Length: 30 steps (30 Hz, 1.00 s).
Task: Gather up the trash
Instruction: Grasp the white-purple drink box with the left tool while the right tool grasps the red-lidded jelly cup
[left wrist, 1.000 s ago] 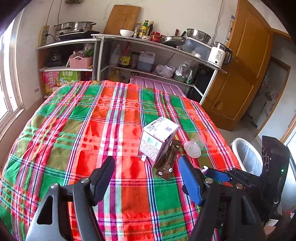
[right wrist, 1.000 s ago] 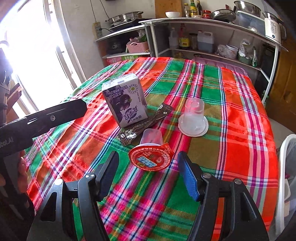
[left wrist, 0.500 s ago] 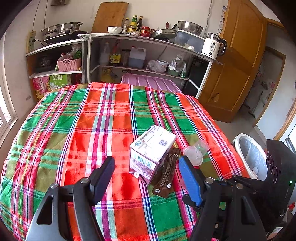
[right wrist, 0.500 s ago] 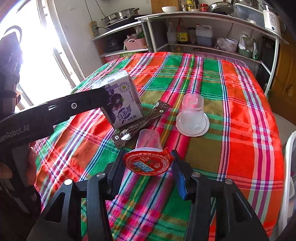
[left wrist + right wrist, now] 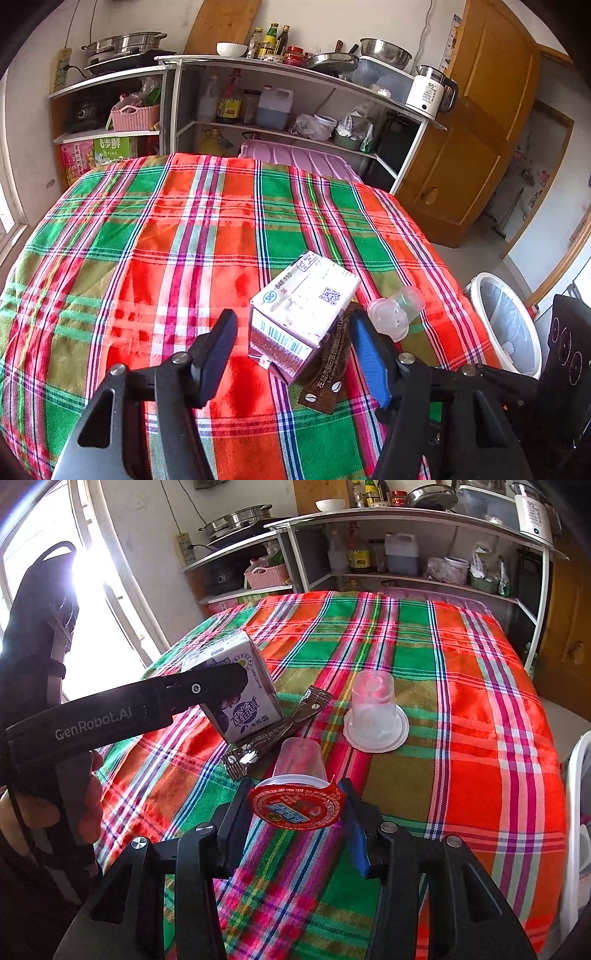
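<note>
The right tongs (image 5: 297, 814) are closed on a lidded cup (image 5: 295, 794) — a small clear tub with a red foil lid facing the camera, pinched at the rim between both fingers. The left tongs (image 5: 293, 341) are open, with the carton (image 5: 301, 315) standing between the spread fingers but not touching either that I can see.

As I judge it, two pickups are in hand at once: the right has its piece of trash secured, the left is lined up on its own and not yet gripping. The left needs to close squarely on the carton's sides; the carton sits tilted on the wrapper (image 5: 328, 369), so it may rock or drag the wrapper along. The right then needs to carry its cup over to the bin (image 5: 508, 325), which stands on the floor just off the table's right edge, and let go above the liner.

Count, from near to far on the cloth (image 5: 461, 701):
- lidded cup — one, in the right grip
- brown wrapper — one, lying flat, partly under the carton
- carton — one
- clear cup (image 5: 373, 709) — one, upside down, well clear of both grippers

That makes four pieces of trash in view, and one bin. None is in the bin yet, as far as its visible part shows.
</note>
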Tool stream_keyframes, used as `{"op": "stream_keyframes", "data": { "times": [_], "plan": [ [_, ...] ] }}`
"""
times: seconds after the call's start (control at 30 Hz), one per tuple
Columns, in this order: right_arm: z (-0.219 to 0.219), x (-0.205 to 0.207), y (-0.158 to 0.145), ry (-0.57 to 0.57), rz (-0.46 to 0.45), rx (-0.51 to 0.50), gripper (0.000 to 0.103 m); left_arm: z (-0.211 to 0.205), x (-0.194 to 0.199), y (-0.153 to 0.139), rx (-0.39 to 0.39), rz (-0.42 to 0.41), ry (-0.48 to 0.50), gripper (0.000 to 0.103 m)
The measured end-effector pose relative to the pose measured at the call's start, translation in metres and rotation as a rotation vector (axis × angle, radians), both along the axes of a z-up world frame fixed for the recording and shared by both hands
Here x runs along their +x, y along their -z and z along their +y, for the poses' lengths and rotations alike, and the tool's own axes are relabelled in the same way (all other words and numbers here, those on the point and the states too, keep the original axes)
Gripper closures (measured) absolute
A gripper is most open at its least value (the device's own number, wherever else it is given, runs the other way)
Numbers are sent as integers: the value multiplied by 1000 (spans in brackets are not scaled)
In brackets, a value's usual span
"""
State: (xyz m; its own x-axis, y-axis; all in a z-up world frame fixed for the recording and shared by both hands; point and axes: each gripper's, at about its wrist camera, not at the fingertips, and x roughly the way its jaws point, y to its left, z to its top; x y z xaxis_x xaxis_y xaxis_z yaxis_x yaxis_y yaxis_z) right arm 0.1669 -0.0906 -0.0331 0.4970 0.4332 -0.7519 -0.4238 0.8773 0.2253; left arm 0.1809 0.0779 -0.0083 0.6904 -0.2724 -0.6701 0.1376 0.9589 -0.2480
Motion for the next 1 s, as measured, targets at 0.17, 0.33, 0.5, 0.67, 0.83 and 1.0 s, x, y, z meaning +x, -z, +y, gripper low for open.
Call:
{"op": "stream_keyframes", "data": {
  "times": [0.17, 0.33, 0.5, 0.67, 0.83, 1.0],
  "plan": [
    [-2, -1, -1, 6, -3, 8, 56, -5, 0, -1, 21, 0, 10, 62],
    [-3, -5, -2, 9, -11, 14, 56, -6, -2, -4, 31, -6, 7, 62],
    [-10, -8, -4, 16, -15, 25, 56, -8, -7, -7, 30, -15, 7, 62],
    [-11, -12, -8, 21, -26, 29, 56, -11, -14, -12, 35, -32, 4, 62],
    [-19, -19, -11, 32, -35, 42, 56, -14, -23, -18, 37, -43, 1, 62],
    [-28, -24, -16, 44, -46, 54, 56, -18, -33, -25, 44, -59, -1, 62]
  ]
}}
